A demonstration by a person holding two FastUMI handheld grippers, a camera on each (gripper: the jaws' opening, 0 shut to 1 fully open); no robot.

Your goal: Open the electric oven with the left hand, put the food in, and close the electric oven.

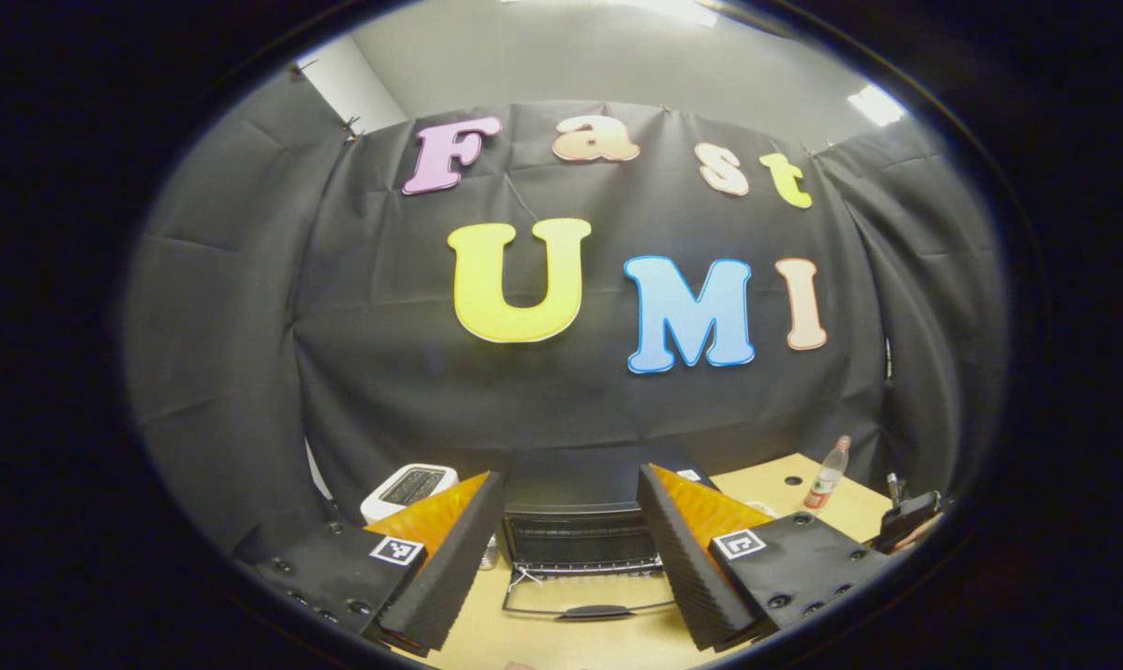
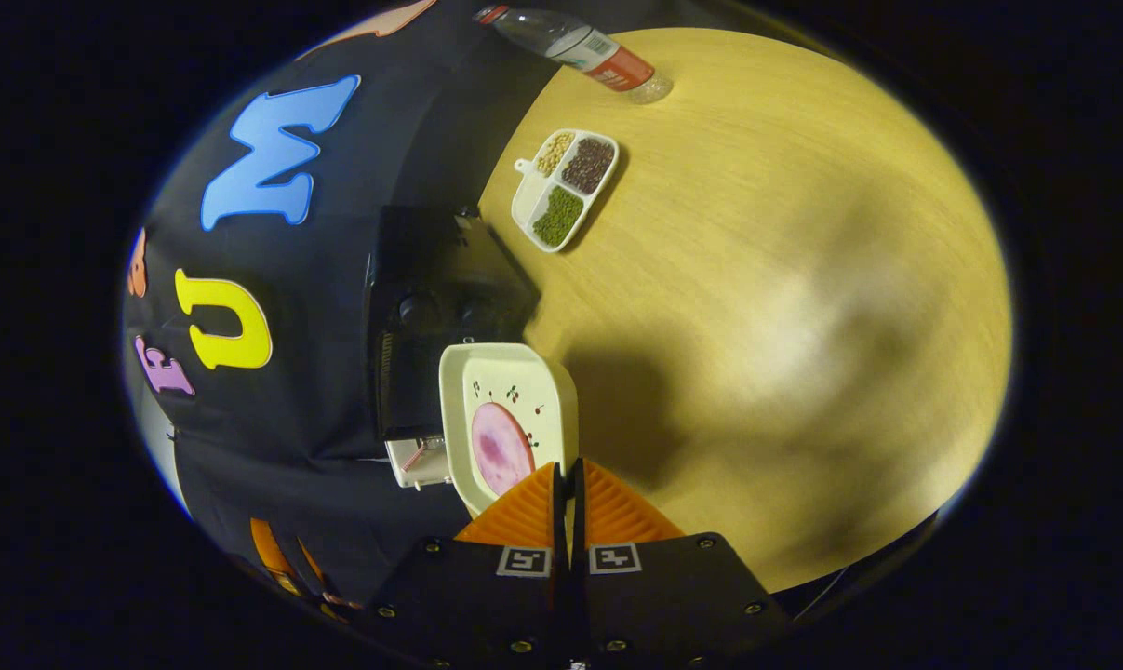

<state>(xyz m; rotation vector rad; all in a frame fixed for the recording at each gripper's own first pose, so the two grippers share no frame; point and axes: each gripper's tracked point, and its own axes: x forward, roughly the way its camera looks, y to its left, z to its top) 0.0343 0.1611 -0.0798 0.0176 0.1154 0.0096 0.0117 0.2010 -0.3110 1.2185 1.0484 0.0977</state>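
Observation:
The black electric oven sits on the wooden table, framed between my left gripper's fingers. Its glass door hangs down open, handle toward me, and the rack inside shows. My left gripper is open and holds nothing, a short way back from the door. In the right gripper view, my right gripper is shut on the rim of a white dish carrying a pink slice of food. The dish hangs in the air beside the oven, whose opening I cannot see from here.
A white toaster stands left of the oven. A plastic bottle is at the table's back right. A white divided tray of beans lies on the table near the bottle.

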